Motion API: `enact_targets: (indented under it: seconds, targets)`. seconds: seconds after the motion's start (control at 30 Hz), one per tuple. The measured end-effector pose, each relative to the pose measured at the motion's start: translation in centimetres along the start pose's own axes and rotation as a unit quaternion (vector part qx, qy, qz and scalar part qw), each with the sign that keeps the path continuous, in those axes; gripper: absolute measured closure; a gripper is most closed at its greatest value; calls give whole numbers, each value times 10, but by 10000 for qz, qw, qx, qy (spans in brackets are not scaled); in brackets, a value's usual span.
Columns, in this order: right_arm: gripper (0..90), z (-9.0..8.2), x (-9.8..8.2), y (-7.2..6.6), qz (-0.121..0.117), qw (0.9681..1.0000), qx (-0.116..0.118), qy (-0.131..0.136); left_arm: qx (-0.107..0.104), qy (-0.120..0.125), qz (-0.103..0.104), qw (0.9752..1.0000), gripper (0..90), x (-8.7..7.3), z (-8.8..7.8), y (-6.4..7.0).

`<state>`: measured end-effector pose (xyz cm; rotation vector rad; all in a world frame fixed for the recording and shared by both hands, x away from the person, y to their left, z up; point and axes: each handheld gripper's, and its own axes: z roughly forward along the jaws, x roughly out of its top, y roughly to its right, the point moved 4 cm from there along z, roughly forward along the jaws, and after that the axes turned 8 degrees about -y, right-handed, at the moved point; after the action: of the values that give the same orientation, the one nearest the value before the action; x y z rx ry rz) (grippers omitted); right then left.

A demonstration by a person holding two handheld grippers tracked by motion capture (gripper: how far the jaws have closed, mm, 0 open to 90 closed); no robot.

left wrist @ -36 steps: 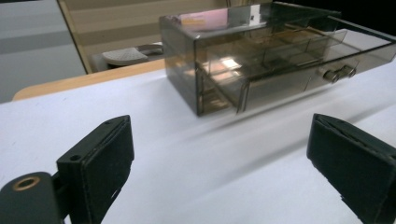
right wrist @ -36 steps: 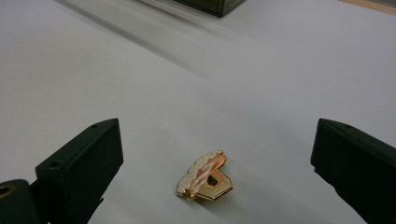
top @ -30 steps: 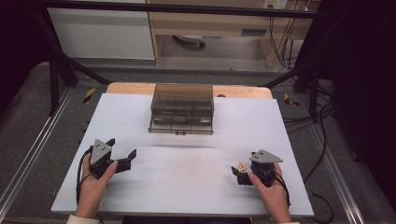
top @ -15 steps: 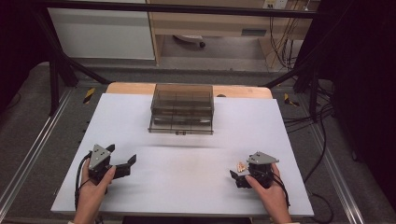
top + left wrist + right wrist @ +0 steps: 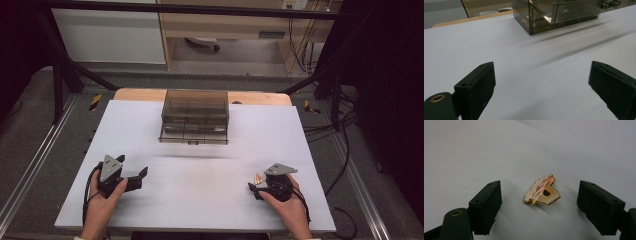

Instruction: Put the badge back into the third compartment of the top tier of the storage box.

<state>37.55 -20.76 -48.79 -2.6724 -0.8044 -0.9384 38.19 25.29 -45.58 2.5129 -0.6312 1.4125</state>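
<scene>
On the white worktop (image 5: 200, 190) a small gold-edged pin (image 5: 541, 190) with a pink and white enamel face lies flat near the front right. The right hand-held gripper (image 5: 539, 207) is set low over it, one black jaw on either side. Its jaws have just been closing in, yet bare worktop shows between each pad and the pin, so nothing is gripped. From the high view the pin (image 5: 258, 178) sits just beside the right hand-held gripper (image 5: 256, 189), at its tip, with the person's right hand (image 5: 287, 207) behind it.

The left hand-held gripper (image 5: 137, 177) rests at the front left, well apart from the pin, its jaws spread wide with bare worktop between them. It points towards a smoky clear drawer box (image 5: 195, 116) at the far middle of the worktop, which also appears ahead of the left jaws (image 5: 559, 13).
</scene>
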Motion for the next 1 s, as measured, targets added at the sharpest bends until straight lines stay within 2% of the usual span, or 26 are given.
enact_targets:
  seconds: [0.27, 0.4, 0.63, 0.73, 1.0]
  targets:
    - [471, -5, 2, -2, 38, 10000, -9, -34, 9, -60, 21, 10000, 72, -1, 2, 0]
    - [560, -6, 2, -3, 45, 10000, -25, -73, -1, -91, 24, 10000, 74, 0, 5, 1]
    - [615, -7, 3, -5, -14, 10000, -44, -41, -24, -61, 76, 9999, 75, 0, 4, 3]
    - [685, -9, 6, -5, 3, 9999, -65, 106, -16, -97, 59, 9999, 75, -1, 5, 1]
    - [738, -7, 9, -8, -12, 9997, -124, 203, -23, -100, 61, 9999, 77, 0, 6, 2]
